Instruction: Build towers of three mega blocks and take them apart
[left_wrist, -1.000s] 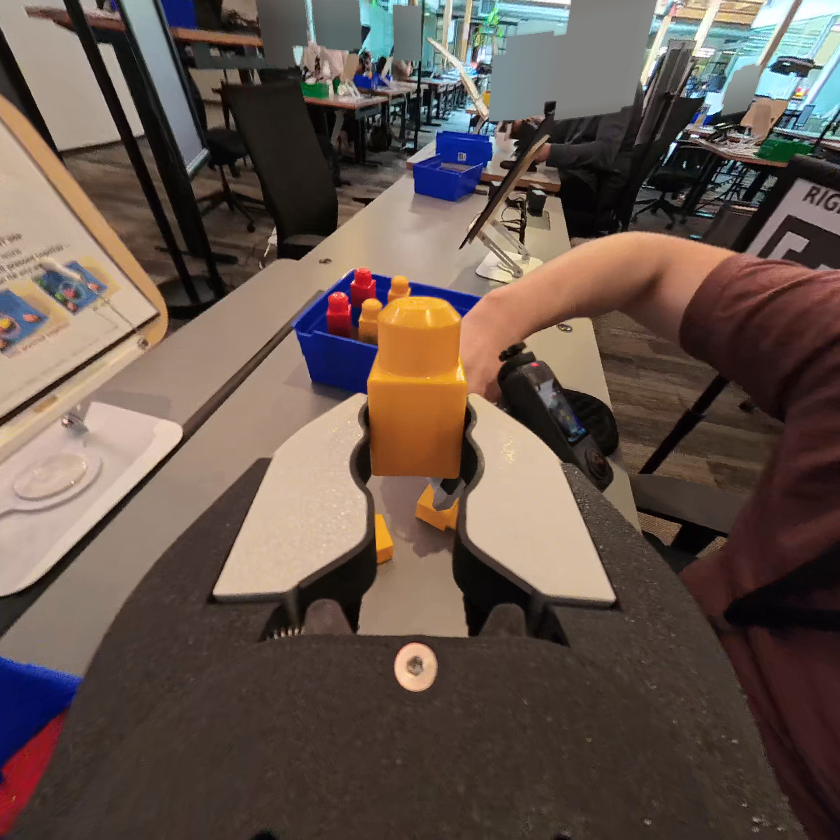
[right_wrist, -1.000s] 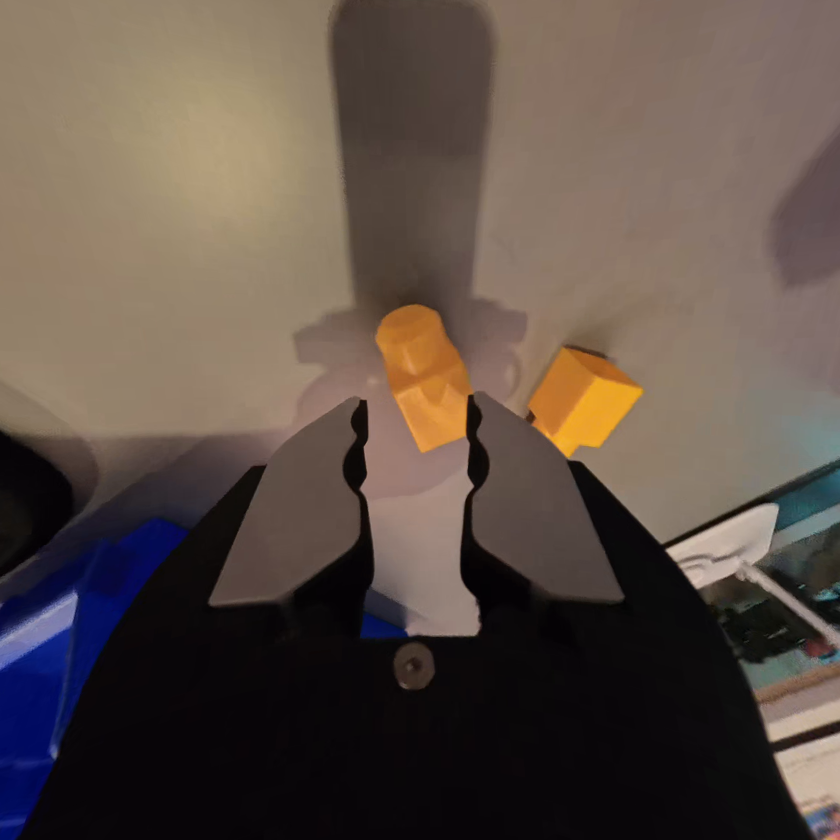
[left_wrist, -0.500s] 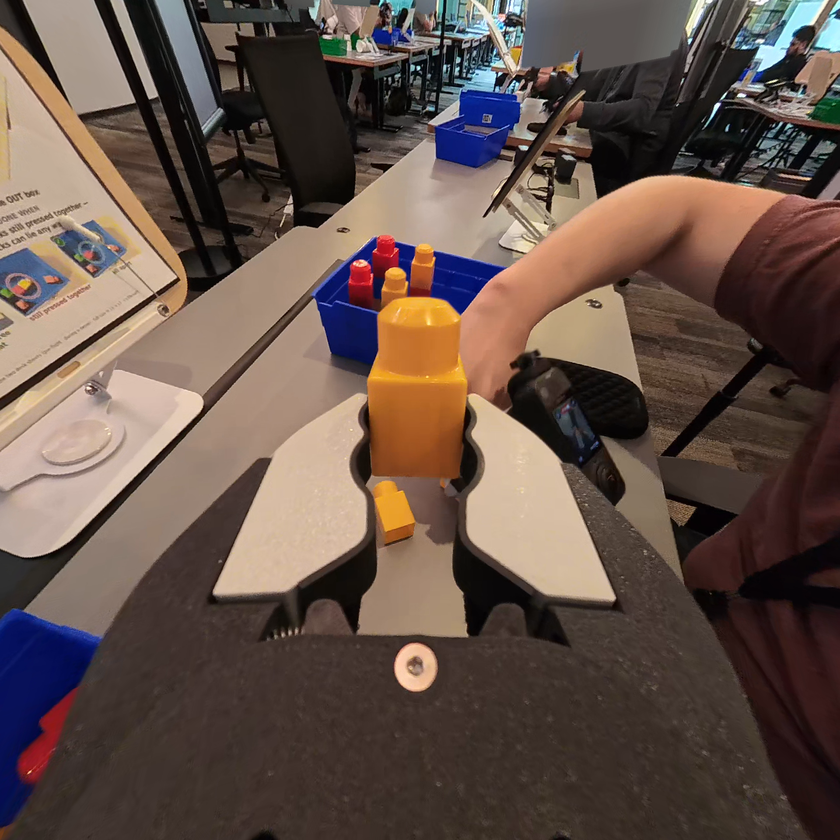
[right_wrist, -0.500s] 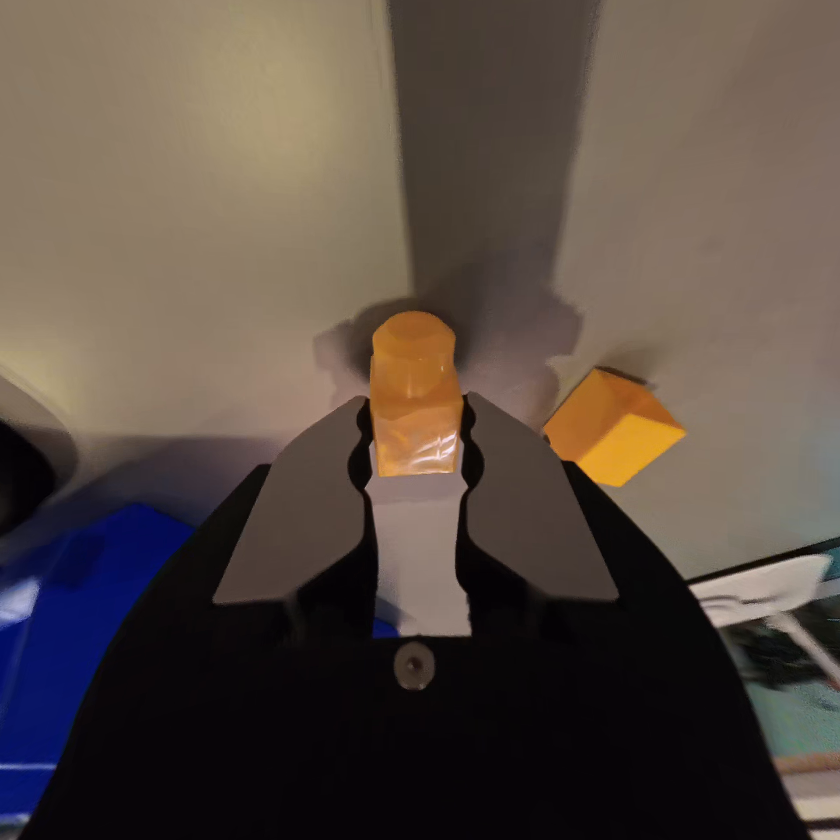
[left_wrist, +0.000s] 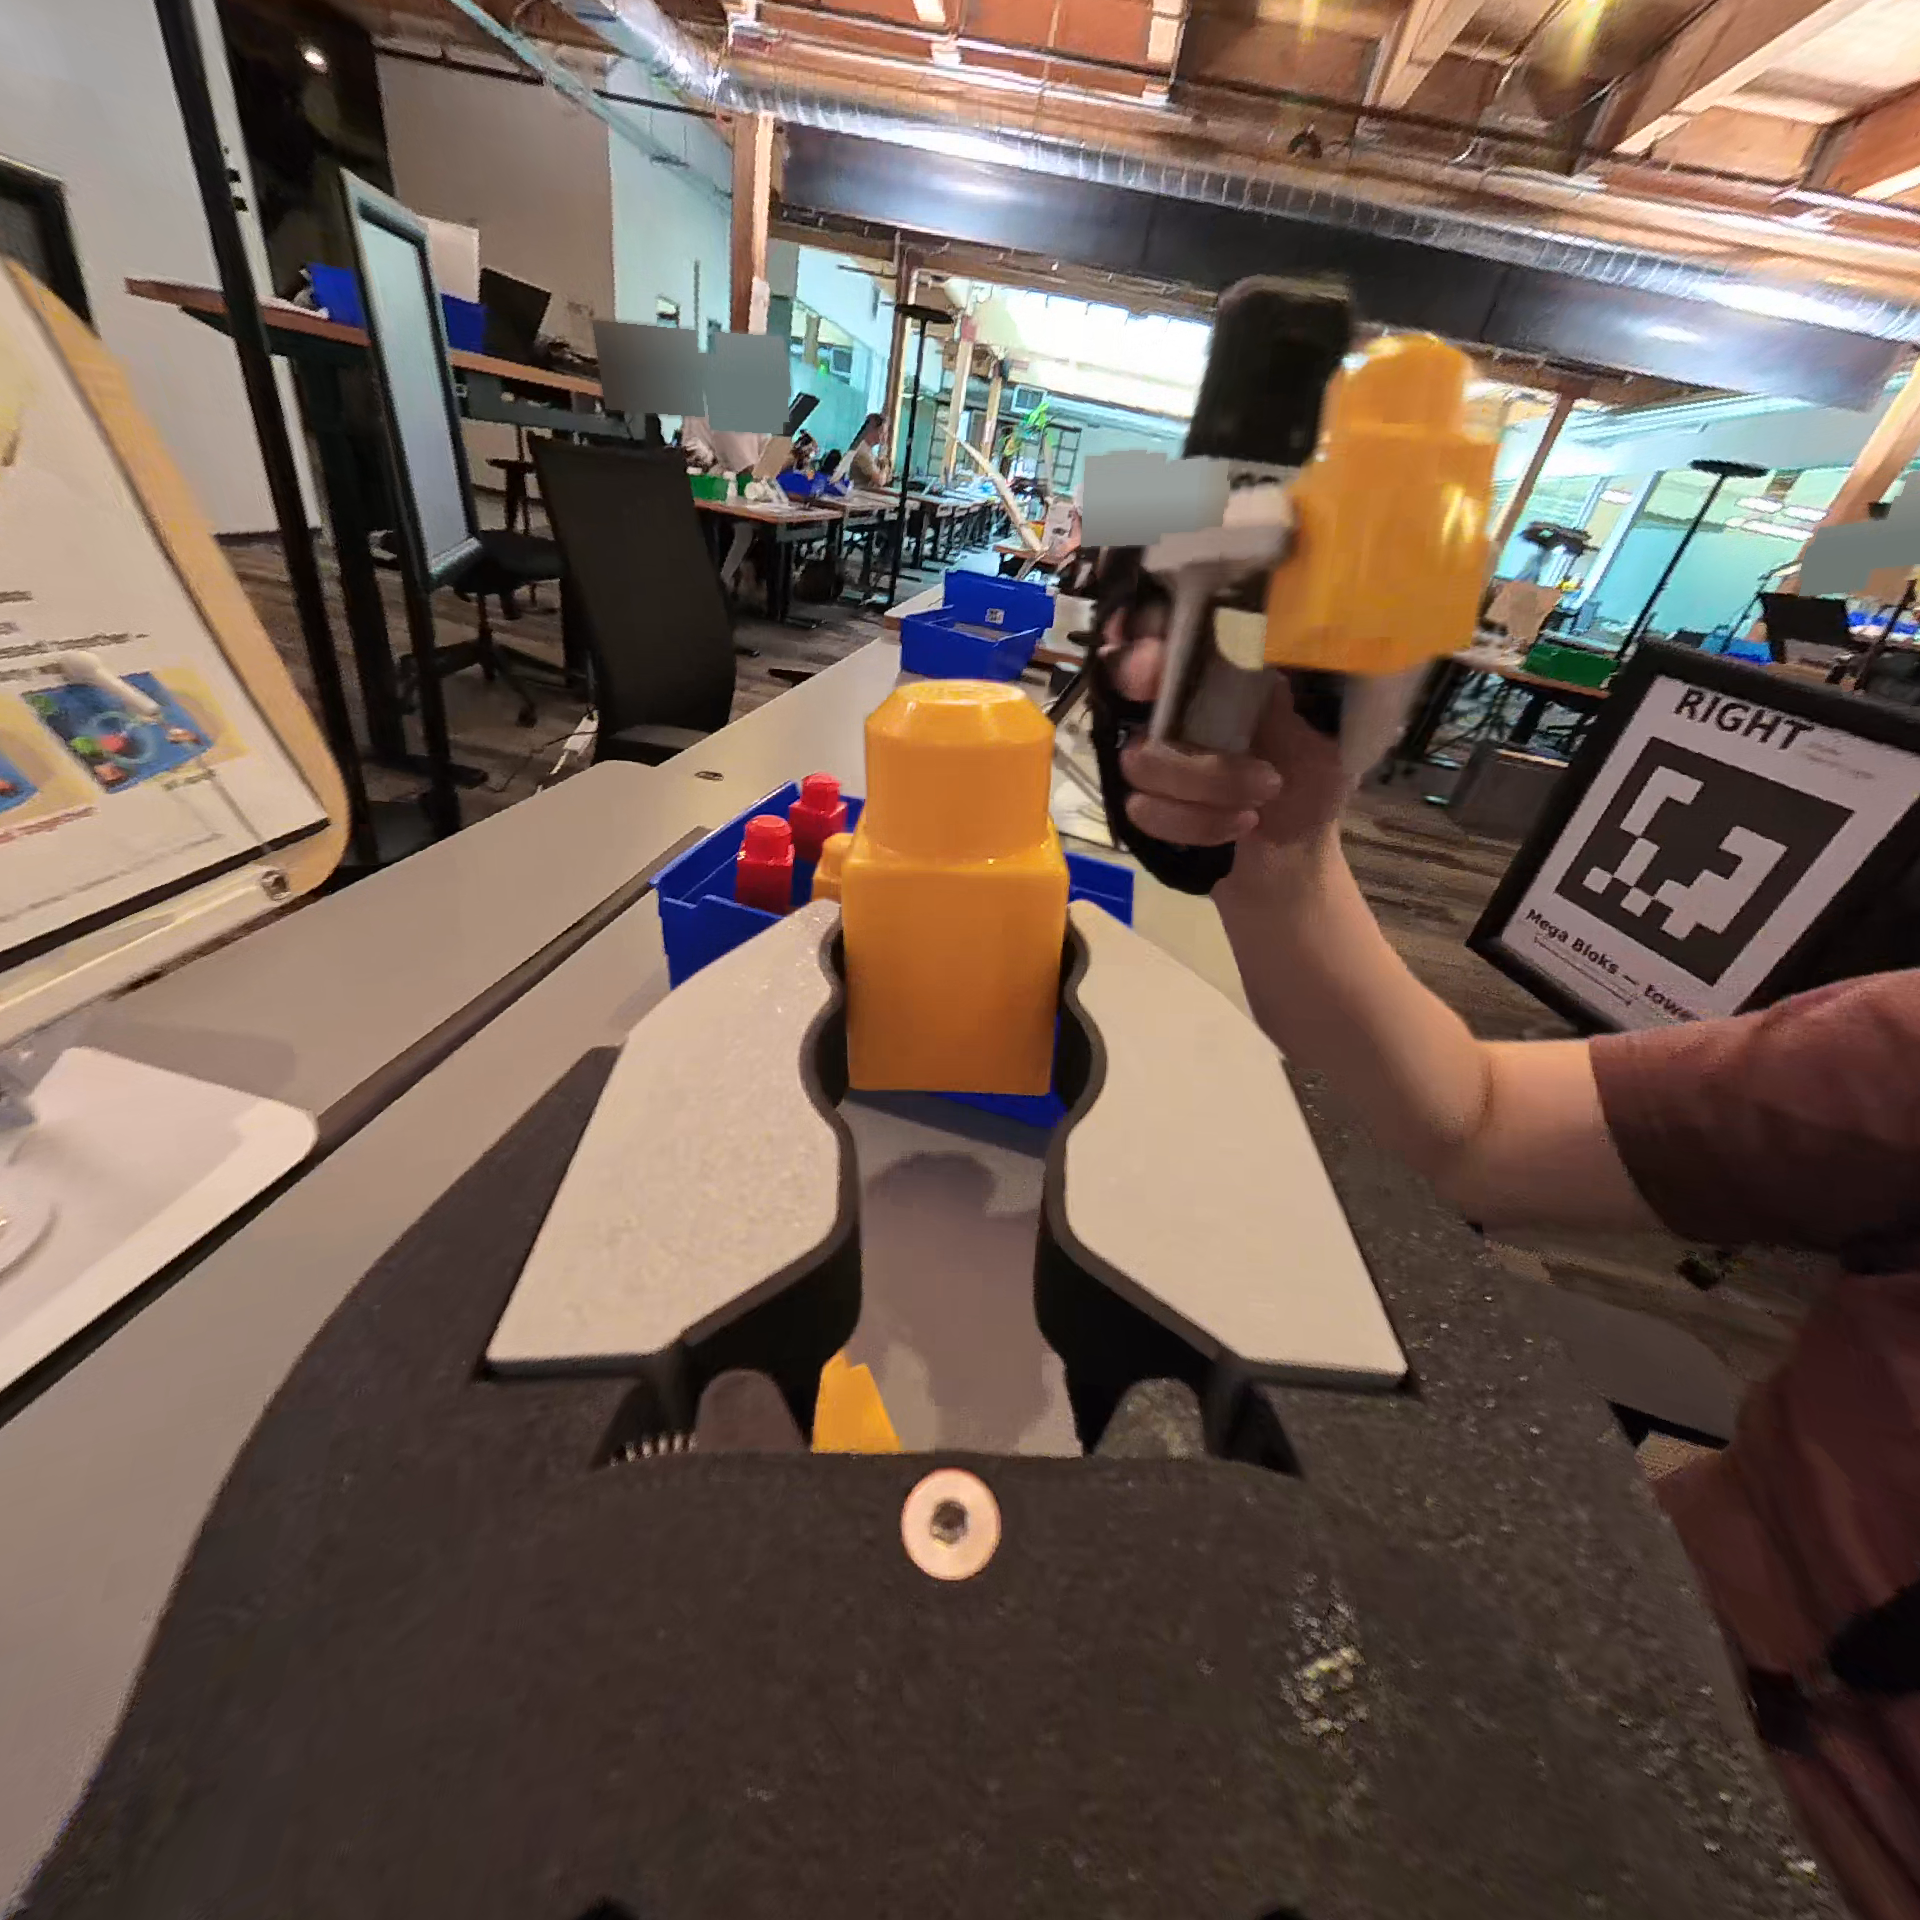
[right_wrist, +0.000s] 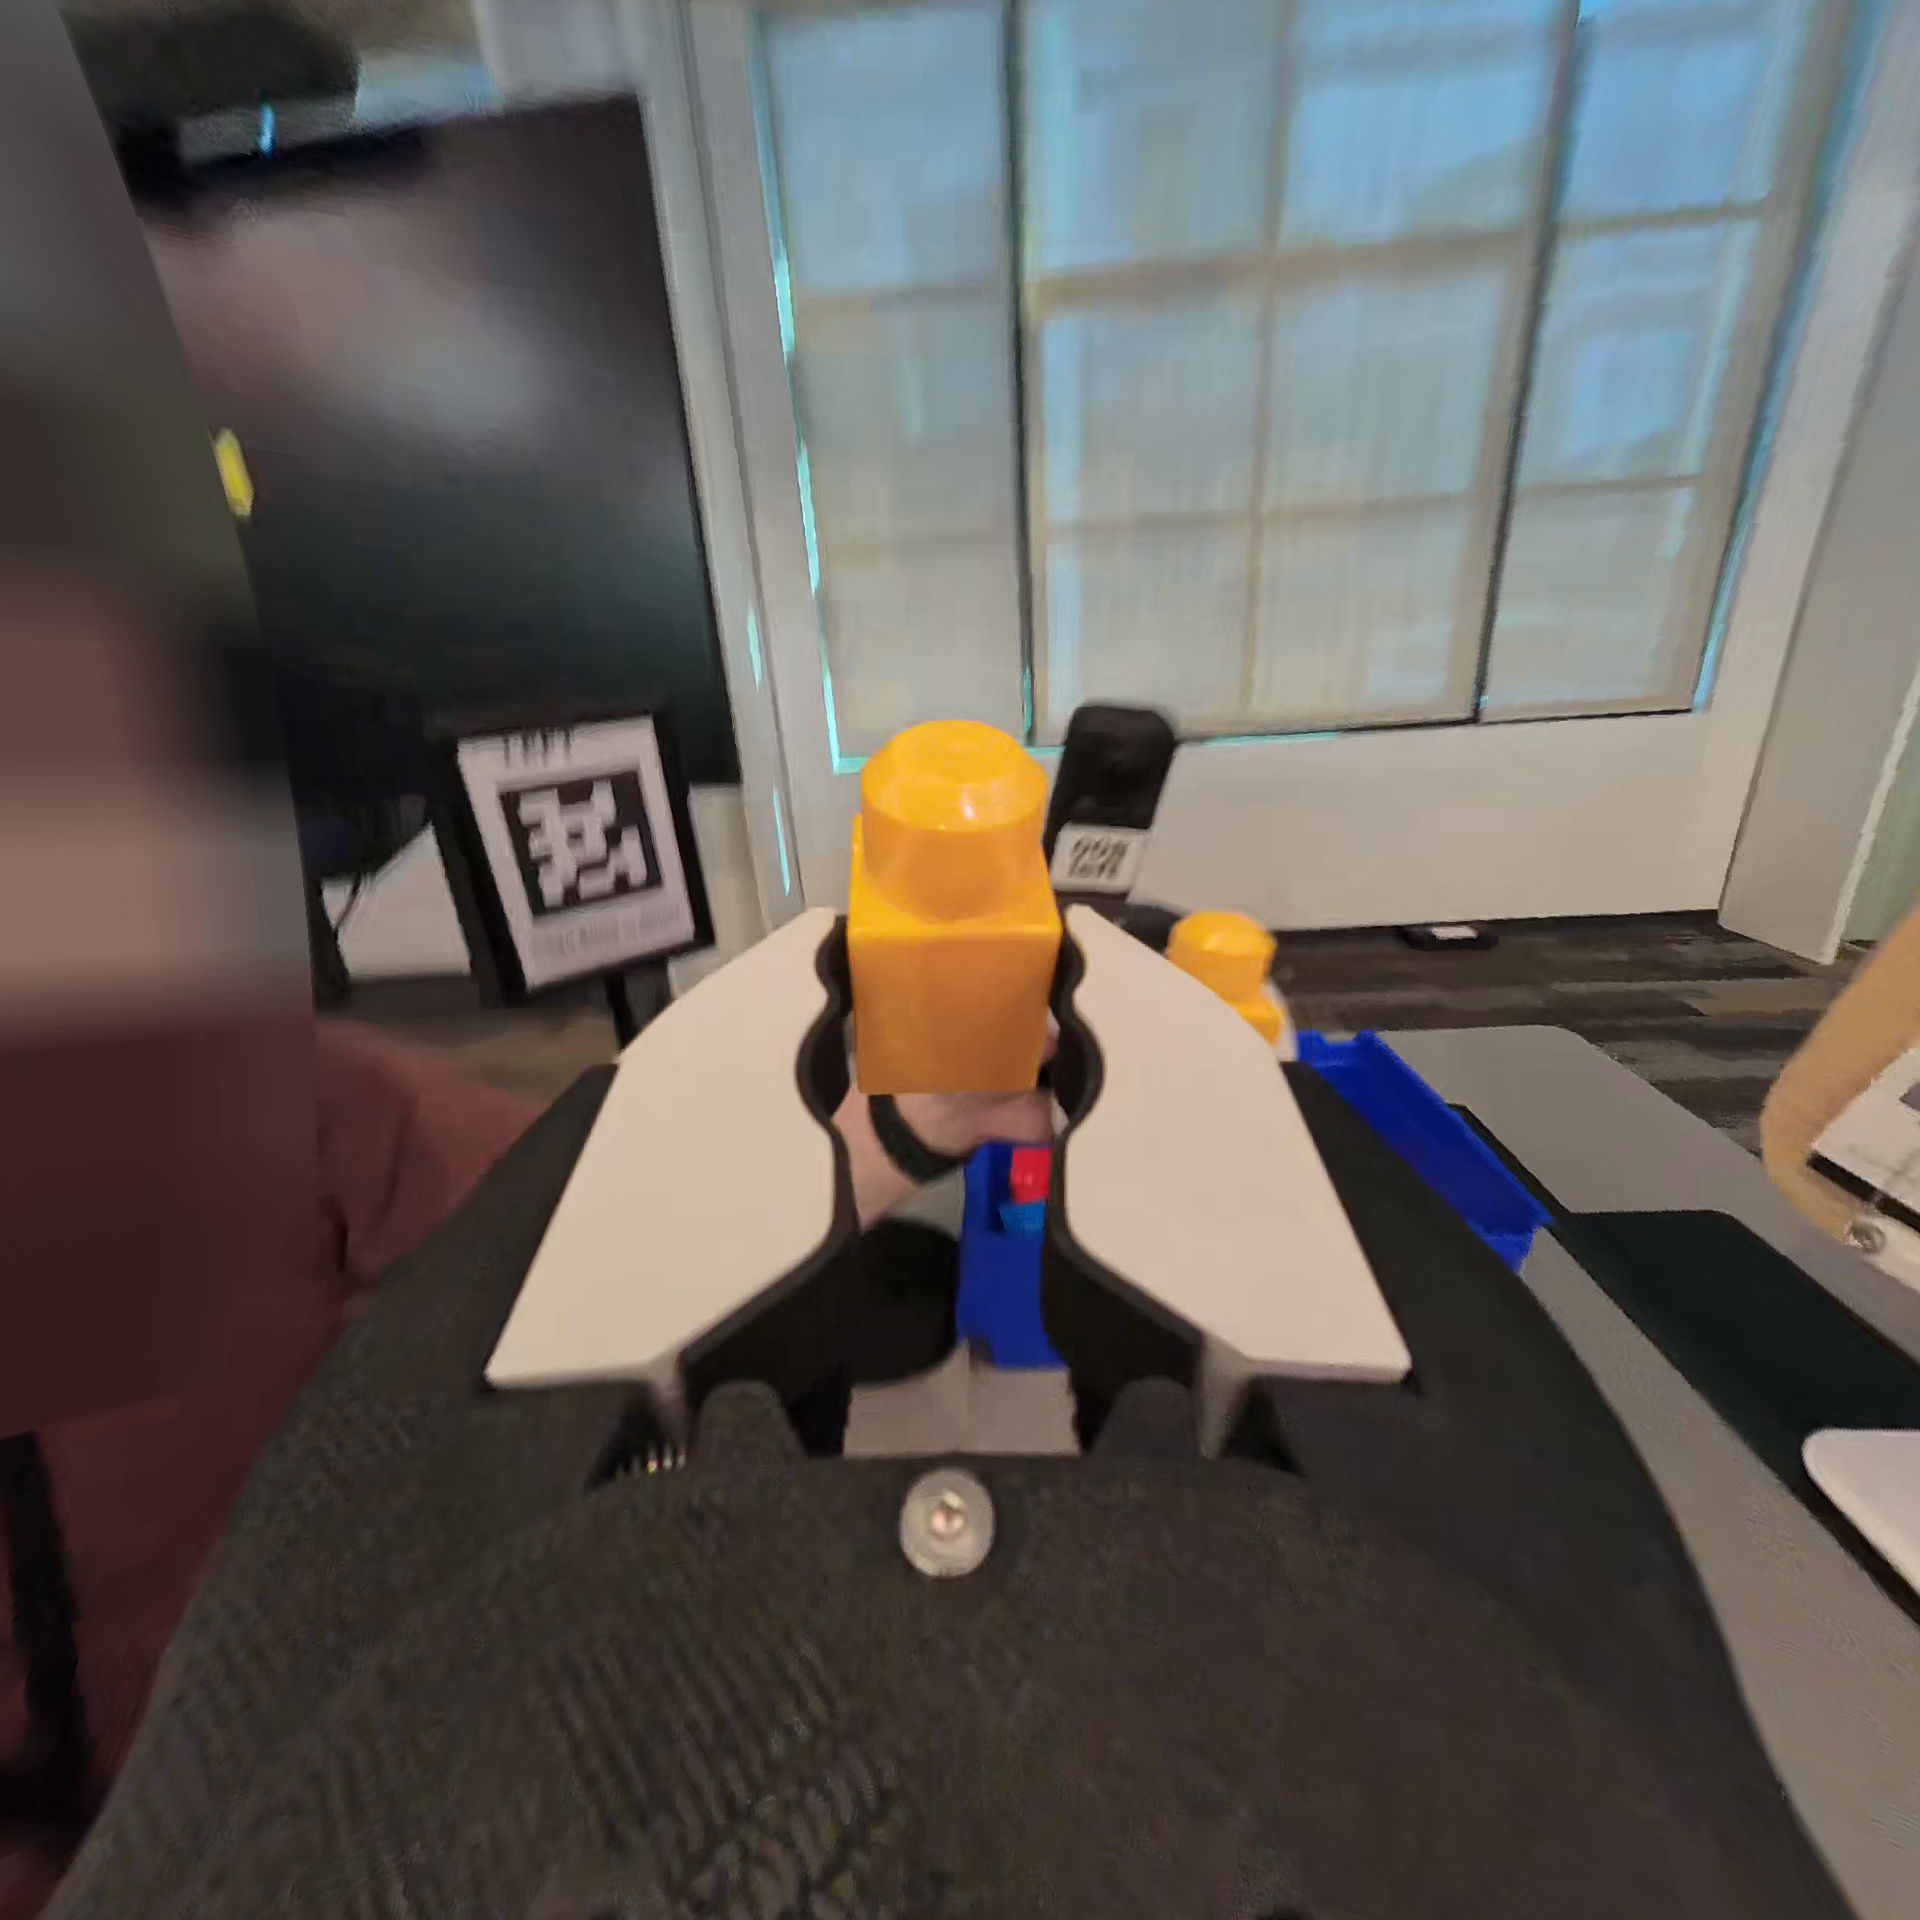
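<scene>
Orange plastic filled both grasps. The left gripper (left_wrist: 951, 997) had its fingers clamped on the square body of an orange block (left_wrist: 951, 914), stud up, the pads pressed against its two flat sides and leaving the stud free, which suits a block meant to take another on top. The right gripper (right_wrist: 951, 1003) was likewise closed on a second orange block (right_wrist: 951, 935), held upright by its body. From the left wrist view this block (left_wrist: 1377, 520) hung high and to the right, well above the surface (left_wrist: 416, 966) and well apart from the first, carried in the person's hand (left_wrist: 1205, 790); its hollow underside was free of the fingers, probably so that it could be pressed down over the other block's stud.

Behind the left gripper's block sat a blue bin (left_wrist: 707, 914) on the surface, with red blocks (left_wrist: 790, 842) and another orange one standing in it. A third loose orange block (left_wrist: 852, 1403) showed low between the left fingers, lying on the surface near the gripper's base; it would likely serve as the remaining piece of a tower of three. A framed marker sign (left_wrist: 1704, 862) stood at the right and an instruction board (left_wrist: 135, 727) at the left. By my judgement the tower was not yet begun: no two blocks were joined.
</scene>
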